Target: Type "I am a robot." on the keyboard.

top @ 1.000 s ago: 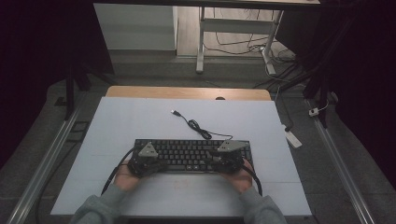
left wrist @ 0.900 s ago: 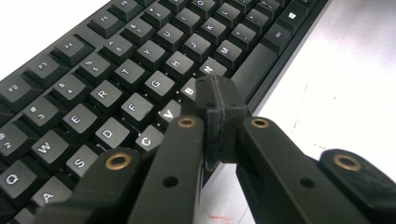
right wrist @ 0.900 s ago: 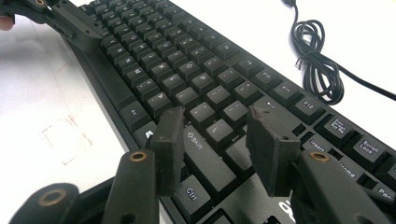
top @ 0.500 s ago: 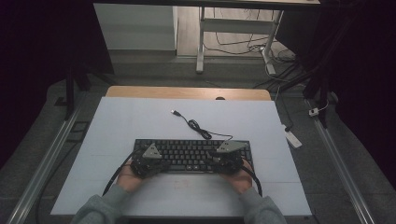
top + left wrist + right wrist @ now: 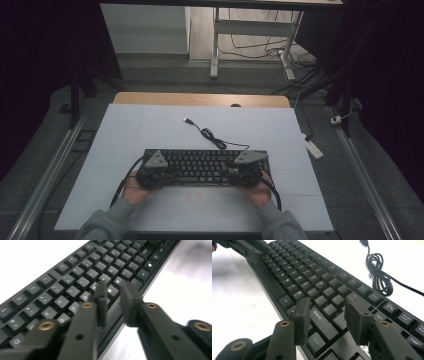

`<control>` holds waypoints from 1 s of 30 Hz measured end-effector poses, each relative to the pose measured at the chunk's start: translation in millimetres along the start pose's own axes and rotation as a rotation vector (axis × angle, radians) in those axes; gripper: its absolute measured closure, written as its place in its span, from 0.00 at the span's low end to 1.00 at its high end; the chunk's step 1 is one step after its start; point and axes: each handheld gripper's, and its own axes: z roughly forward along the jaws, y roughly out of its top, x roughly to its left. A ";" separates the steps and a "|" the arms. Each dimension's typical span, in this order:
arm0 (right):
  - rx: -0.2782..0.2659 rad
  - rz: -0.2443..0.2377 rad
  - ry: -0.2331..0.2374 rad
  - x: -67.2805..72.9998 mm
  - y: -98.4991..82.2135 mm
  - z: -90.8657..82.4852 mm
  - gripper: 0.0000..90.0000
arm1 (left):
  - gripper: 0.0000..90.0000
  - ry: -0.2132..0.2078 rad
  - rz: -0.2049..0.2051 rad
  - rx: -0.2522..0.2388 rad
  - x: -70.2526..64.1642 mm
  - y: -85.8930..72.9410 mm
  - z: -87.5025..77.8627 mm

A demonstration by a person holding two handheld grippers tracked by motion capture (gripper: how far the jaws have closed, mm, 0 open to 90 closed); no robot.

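A black keyboard lies across the near half of the white table top, and its coiled cable runs back to a loose USB plug. My left gripper hovers over the keyboard's left end, above the letter keys. Its jaws have just been opening and stand a little apart with nothing between them. My right gripper sits over the right end. It is open above the Shift key, and the pads grip nothing. In the right gripper view the left gripper appears at the keyboard's far end.
The white board covers a wooden desk whose far edge shows behind it. Metal rails run along both sides on the floor. A white power strip lies on the floor at the right.
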 end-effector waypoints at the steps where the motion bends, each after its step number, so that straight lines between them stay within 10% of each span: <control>1: -0.005 0.000 -0.001 0.4 -0.7 -1.7 0.62 | 0.76 0.006 -0.007 -0.003 0.8 -0.1 -1.3; 11: -0.034 -0.002 -0.008 -0.8 -10.7 -19.7 0.60 | 0.46 0.038 -0.085 -0.005 12.1 1.0 -10.5; 30: -0.022 -0.006 -0.022 -4.3 -17.2 -25.3 0.59 | 0.44 0.086 -0.111 -0.007 25.8 0.6 -23.0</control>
